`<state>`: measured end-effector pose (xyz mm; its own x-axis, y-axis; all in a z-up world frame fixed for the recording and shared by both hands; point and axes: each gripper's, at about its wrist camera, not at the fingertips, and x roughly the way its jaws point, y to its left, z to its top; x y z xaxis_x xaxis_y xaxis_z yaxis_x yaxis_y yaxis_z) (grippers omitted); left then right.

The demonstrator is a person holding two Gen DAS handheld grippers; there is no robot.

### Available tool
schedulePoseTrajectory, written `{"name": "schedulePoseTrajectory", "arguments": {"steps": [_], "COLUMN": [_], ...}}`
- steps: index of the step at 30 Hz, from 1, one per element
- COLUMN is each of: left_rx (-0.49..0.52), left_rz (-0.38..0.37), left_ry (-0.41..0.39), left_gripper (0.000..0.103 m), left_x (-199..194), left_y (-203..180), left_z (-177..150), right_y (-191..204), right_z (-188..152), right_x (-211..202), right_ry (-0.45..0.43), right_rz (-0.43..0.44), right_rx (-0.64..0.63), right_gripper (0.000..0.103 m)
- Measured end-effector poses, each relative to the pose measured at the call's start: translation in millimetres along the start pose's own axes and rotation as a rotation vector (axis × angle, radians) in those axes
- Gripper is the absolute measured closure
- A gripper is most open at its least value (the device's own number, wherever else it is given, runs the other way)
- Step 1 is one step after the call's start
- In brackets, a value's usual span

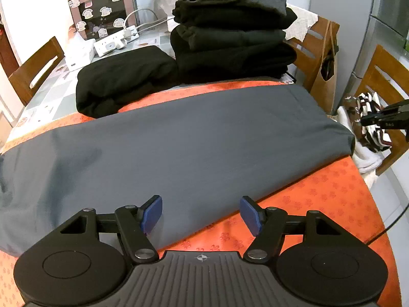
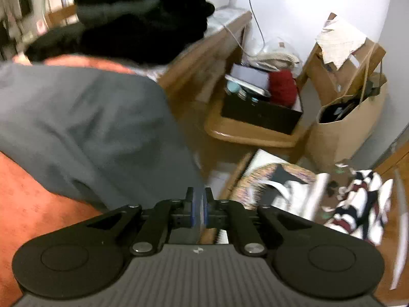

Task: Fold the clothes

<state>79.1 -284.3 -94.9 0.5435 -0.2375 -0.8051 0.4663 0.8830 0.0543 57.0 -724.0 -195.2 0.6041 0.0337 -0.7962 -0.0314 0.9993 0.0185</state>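
Note:
A grey garment (image 1: 191,138) lies flat and folded in a long band across the orange tablecloth (image 1: 319,194). My left gripper (image 1: 200,215) hovers open over the garment's near edge, blue pads (image 1: 152,213) wide apart with nothing between them. At the far right my right gripper (image 1: 363,121) is shut, just past the garment's right end and off the table edge. In the blurred right wrist view the right gripper (image 2: 200,209) has its pads pressed together beside the grey garment's (image 2: 89,128) corner. No cloth shows clearly between them.
A tall stack of folded black clothes (image 1: 235,25) and a lower black pile (image 1: 122,79) stand behind the garment. A power strip (image 1: 115,42) and appliance (image 1: 99,7) sit at the back left. Wooden chairs, a paper bag (image 2: 345,128) and a striped cloth (image 2: 358,204) crowd the right.

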Motion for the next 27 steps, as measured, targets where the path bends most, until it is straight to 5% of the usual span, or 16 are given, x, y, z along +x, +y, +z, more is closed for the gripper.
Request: {"name": "schedulePoseTrajectory", "arguments": {"steps": [4,10,19,27], "left_rx": [0.002,0.004,-0.079,-0.108], "left_rz": [0.006,0.016,0.011,-0.017], "left_ry": [0.002,0.006,0.035,0.095], "left_gripper": [0.033,0.033,0.033,0.029], "left_x": [4.4,11.0,49.1,71.6], "left_y": [1.4,3.6,10.6,12.5], "left_z": [0.4,1.0,5.1,2.1], "right_y": [3.1,7.8,12.3,19.0], "right_z": [12.6,31.6,58.5,68.2], "right_x": [6.1,15.1,53.5,85.8], "right_ry": [-0.036,-0.091,-0.098,-0.107], "right_rz": [0.074,0.185,0.285,0.244], "right_rx": [0.041,0.103,0.341,0.486], "right_gripper": [0.071,0.063,0.062,0.066]}}
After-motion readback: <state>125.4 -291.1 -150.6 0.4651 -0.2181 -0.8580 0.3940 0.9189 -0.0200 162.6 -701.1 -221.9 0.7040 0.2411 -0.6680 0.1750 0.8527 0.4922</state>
